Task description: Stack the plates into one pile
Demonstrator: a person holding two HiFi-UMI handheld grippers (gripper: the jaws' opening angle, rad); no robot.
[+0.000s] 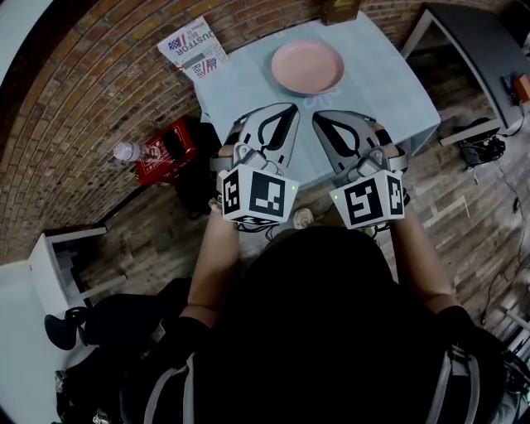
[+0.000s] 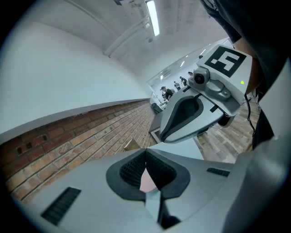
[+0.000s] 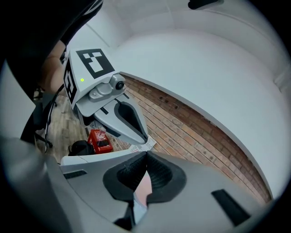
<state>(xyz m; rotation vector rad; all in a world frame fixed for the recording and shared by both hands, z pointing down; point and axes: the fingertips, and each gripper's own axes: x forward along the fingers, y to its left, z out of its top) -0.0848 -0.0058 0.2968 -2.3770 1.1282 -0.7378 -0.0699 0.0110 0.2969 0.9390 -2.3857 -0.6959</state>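
A pink plate [image 1: 306, 66] lies on the far half of the light blue table [image 1: 240, 83]; whether more plates lie under it I cannot tell. My left gripper [image 1: 292, 107] and right gripper [image 1: 317, 117] hover side by side over the table's near edge, short of the plate, tips pointing toward it. Both are shut with nothing between the jaws. In the left gripper view the jaws [image 2: 145, 150] meet, and a sliver of the pink plate [image 2: 148, 180] shows below them. The right gripper view shows the same: jaws [image 3: 146, 154] closed, with pink plate [image 3: 144, 187] beyond.
A printed paper [image 1: 193, 45] lies at the table's far left corner and a brown box [image 1: 339, 10] at its far edge. A red crate [image 1: 166, 149], a bottle [image 1: 128, 151] and a black bag [image 1: 195, 178] sit on the floor left. A grey table [image 1: 476, 41] stands right.
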